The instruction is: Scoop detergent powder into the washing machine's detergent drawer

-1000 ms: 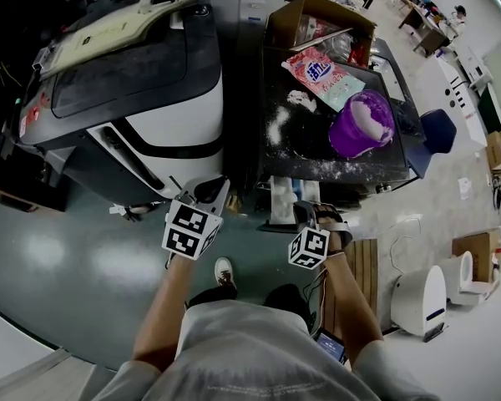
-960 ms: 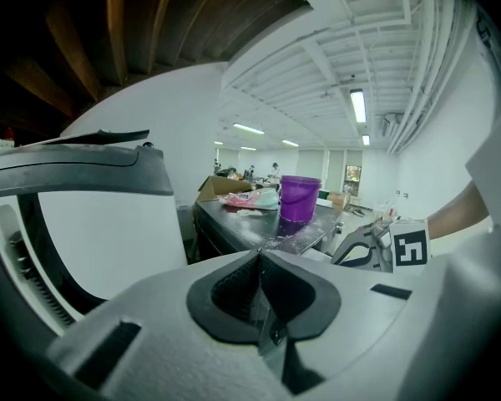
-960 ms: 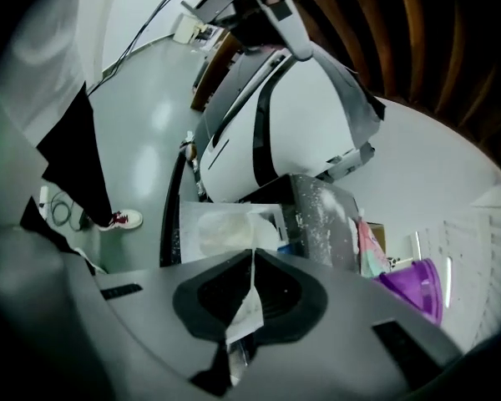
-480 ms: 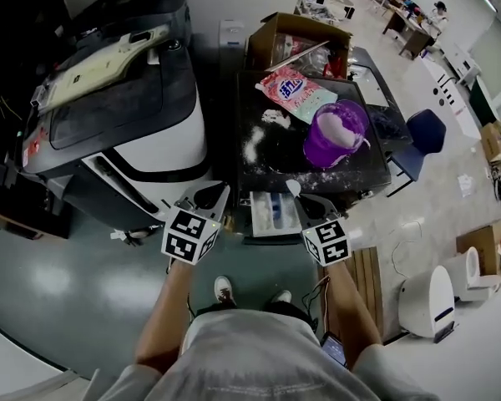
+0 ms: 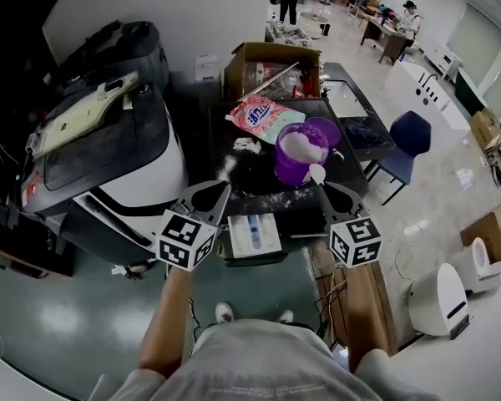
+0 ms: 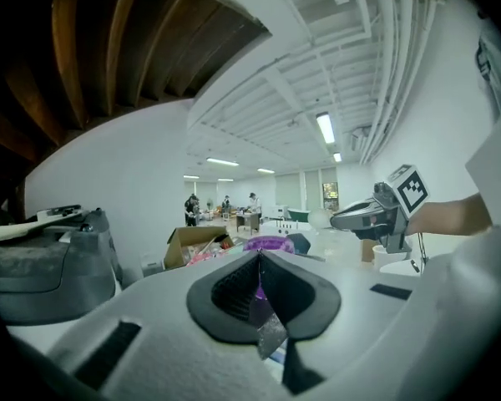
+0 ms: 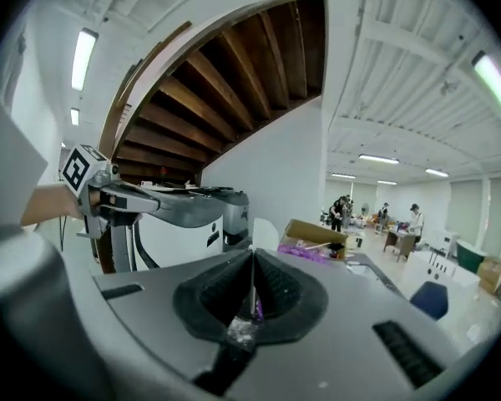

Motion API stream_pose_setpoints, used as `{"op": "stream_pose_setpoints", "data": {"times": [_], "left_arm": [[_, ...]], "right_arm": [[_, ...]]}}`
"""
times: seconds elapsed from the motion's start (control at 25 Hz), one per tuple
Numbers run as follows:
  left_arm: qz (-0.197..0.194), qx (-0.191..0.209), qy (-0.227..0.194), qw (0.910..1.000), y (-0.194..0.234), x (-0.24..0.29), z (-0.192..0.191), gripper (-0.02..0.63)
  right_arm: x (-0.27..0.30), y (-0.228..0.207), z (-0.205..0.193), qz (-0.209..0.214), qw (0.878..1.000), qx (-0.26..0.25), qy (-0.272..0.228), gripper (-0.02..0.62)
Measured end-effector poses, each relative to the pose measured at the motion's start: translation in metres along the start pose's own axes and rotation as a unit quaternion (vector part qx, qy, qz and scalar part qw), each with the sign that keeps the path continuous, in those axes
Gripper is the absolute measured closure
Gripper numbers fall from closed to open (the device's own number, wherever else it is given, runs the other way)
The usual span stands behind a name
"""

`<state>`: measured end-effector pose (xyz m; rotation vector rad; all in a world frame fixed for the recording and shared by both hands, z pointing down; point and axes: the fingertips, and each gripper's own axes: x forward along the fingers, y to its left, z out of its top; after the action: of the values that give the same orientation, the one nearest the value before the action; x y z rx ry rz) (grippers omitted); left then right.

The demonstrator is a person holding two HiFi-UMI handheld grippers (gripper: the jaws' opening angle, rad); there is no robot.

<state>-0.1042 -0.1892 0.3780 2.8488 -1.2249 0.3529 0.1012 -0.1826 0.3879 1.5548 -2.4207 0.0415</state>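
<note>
While left gripper fingers clenched empty, right gripper pinches scoop over powder-dusted table.

In the head view, the compartments of the detergent drawer are shown too small for their contents to be determined. The print on the detergent bag is not legible. Whether powder is carried in the scoop, which is clamped in the right gripper, cannot be determined. In the left gripper view, the purple bucket is hidden by the left gripper except for its rim.
</note>
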Motion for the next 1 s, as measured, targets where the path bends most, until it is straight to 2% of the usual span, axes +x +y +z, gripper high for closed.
{"op": "stream_pose_setpoints", "data": {"times": [0.16, 0.32, 0.72, 1.0], "left_arm": [[-0.009, 0.018, -0.020, 0.9996, -0.014, 0.010, 0.029, 0.595], [-0.019, 0.030, -0.039, 0.9986, -0.026, 0.017, 0.052, 0.595], [-0.023, 0.044, -0.070, 0.9963, -0.034, 0.021, 0.085, 0.595], [-0.020, 0.050, -0.073, 0.9959, -0.032, 0.020, 0.091, 0.595]], "right_arm": [[-0.024, -0.029, 0.020, -0.032, 0.999, -0.031, -0.011, 0.584], [-0.041, -0.046, 0.034, -0.045, 0.998, -0.034, -0.024, 0.584], [-0.058, -0.054, 0.058, -0.036, 0.997, -0.053, -0.042, 0.584], [-0.052, -0.050, 0.064, -0.025, 0.997, -0.057, -0.049, 0.584]]}}
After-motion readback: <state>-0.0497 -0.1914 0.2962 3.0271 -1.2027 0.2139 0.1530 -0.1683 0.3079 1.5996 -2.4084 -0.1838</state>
